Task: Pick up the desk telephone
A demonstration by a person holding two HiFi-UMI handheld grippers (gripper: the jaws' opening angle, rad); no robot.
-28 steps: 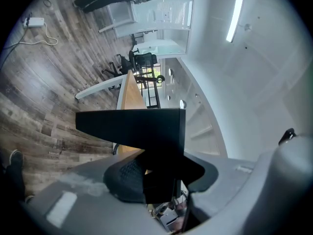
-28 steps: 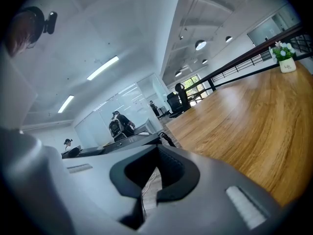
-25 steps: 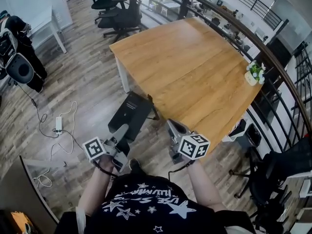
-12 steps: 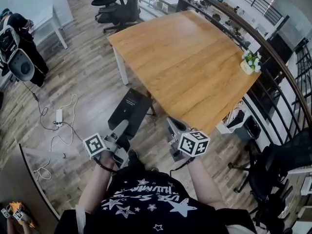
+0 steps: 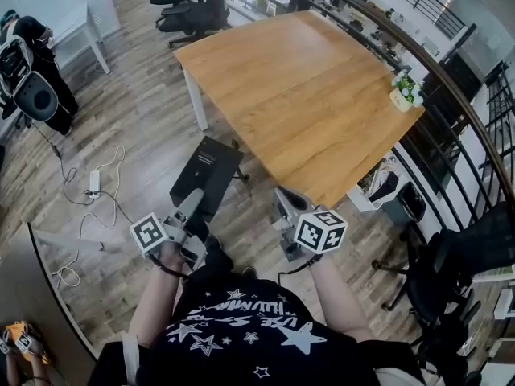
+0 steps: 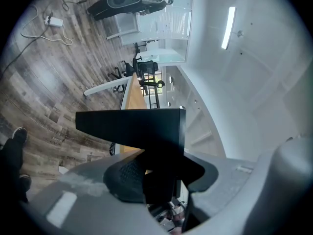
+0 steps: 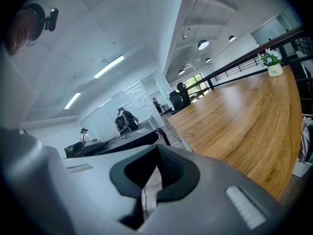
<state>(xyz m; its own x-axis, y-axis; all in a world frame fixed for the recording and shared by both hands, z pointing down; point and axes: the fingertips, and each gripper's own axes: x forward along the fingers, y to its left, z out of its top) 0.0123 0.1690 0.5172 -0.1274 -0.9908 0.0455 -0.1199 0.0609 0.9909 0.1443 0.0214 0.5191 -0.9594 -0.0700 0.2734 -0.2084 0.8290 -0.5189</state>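
Note:
The desk telephone (image 5: pixel 205 167) is a flat black slab, hanging above the wood floor just off the table's near corner. My left gripper (image 5: pixel 193 201) is shut on its near end. In the left gripper view the telephone (image 6: pixel 129 126) stretches across in front of the jaws, a dark part of it runs down between them, and a coiled cord (image 6: pixel 112 148) shows beside it. My right gripper (image 5: pixel 283 206) is level with it on the right; its jaws (image 7: pixel 156 153) meet at the tips with nothing between them.
A large wooden table (image 5: pixel 306 87) stands ahead with a small potted plant (image 5: pixel 402 91) at its far right edge. A curved railing (image 5: pixel 451 95) runs behind it. Office chairs (image 5: pixel 189 2) stand beyond. A power strip and cables (image 5: pixel 94 183) lie on the floor at left.
Both grippers have drifted together across the floor, and the table and floor have shifted in the head view. The telephone has stayed in the left gripper. Neither gripper's jaws have changed.

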